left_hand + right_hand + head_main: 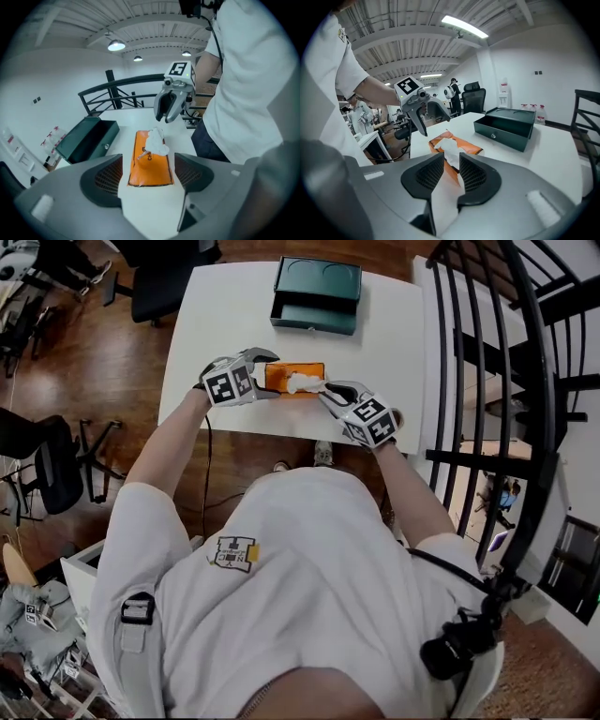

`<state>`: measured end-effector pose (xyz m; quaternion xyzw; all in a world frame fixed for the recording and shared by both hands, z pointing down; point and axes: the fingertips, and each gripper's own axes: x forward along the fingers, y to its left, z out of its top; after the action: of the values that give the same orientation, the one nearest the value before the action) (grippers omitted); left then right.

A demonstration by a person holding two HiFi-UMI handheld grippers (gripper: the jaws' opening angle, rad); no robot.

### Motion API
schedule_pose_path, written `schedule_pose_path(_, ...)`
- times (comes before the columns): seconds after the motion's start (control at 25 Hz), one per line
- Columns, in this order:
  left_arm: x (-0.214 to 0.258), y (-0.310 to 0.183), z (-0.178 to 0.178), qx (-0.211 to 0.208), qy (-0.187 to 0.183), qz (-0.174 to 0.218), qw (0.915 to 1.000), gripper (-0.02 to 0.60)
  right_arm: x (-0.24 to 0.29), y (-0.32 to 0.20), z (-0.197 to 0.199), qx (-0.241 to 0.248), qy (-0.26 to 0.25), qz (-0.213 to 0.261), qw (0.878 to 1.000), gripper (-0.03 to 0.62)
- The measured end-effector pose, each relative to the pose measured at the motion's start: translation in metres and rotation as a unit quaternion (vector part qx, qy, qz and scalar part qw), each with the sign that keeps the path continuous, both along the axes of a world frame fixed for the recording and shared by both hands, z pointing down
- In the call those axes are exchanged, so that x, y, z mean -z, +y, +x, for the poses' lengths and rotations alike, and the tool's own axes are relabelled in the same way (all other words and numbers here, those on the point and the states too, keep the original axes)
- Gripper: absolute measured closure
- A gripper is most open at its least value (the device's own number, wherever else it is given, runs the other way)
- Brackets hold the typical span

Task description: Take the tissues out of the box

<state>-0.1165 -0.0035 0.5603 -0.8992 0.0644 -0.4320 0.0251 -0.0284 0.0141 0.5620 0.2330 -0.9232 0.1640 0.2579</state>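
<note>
Tissues are poking up in a white tuft from the slot of the orange box, which is lying flat near the front edge of the white tabletop, just in front of the person. The left claw is gaping wide at one end of the box, holding nothing. The right claw is standing narrow, its tips reaching the tuft without visibly pinching it. No loose tissue is showing anywhere on the tabletop, so the job appears to be only beginning, with the first sheet and the rest of the stack yet to come out. Farther back a dark green case is sitting with its drawer pulled out (apparently empty, though its depths are in shadow).
</note>
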Motion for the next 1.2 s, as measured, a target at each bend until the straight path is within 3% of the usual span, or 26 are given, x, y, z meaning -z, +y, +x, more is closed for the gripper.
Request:
schedule_pose_path(0.2, 0.045, 0.016, -0.014, 0.053, 0.094, 0.023, 0.9939, 0.255, 0.011, 0.015, 0.012, -0.036, -0.020, 0.009, 0.999, 0.496)
schedule_pose_path(0.32, 0.027, 0.052, -0.018, 0.093, 0.148, -0.015, 0.9845, 0.295, 0.000, 0.034, 0.014, -0.048, -0.017, -0.002, 0.999, 0.497)
schedule_pose_path(0.36, 0.011, 0.067, -0.019, 0.109, 0.161, -0.037, 0.9801, 0.323, -0.008, 0.041, 0.014, -0.053, -0.014, -0.010, 0.998, 0.499)
schedule_pose_path(0.44, -0.025, 0.094, -0.018, 0.141, 0.174, -0.081, 0.9712, 0.480, -0.027, 0.055, 0.015, -0.063, -0.004, -0.031, 0.998, 0.499)
schedule_pose_path(0.48, -0.040, 0.101, -0.017, 0.153, 0.175, -0.096, 0.9678, 0.569, -0.035, 0.061, 0.015, -0.068, 0.002, -0.040, 0.997, 0.502)
schedule_pose_path(0.68, -0.078, 0.103, -0.020, 0.205, 0.172, -0.130, 0.9548, 0.584, -0.061, 0.072, 0.016, -0.088, 0.021, -0.067, 0.994, 0.514)
schedule_pose_path(0.8, -0.084, 0.102, -0.021, 0.204, 0.161, -0.125, 0.9574, 0.584, -0.069, 0.073, 0.014, -0.097, 0.023, -0.073, 0.992, 0.519)
schedule_pose_path(1.0, -0.093, 0.111, -0.019, 0.169, 0.121, -0.121, 0.9707, 0.584, -0.079, 0.073, 0.014, -0.108, 0.024, -0.082, 0.990, 0.538)
schedule_pose_path(1.2, -0.094, 0.113, -0.017, 0.160, 0.115, -0.127, 0.9722, 0.584, -0.087, 0.072, 0.020, -0.117, 0.038, -0.080, 0.989, 0.588)
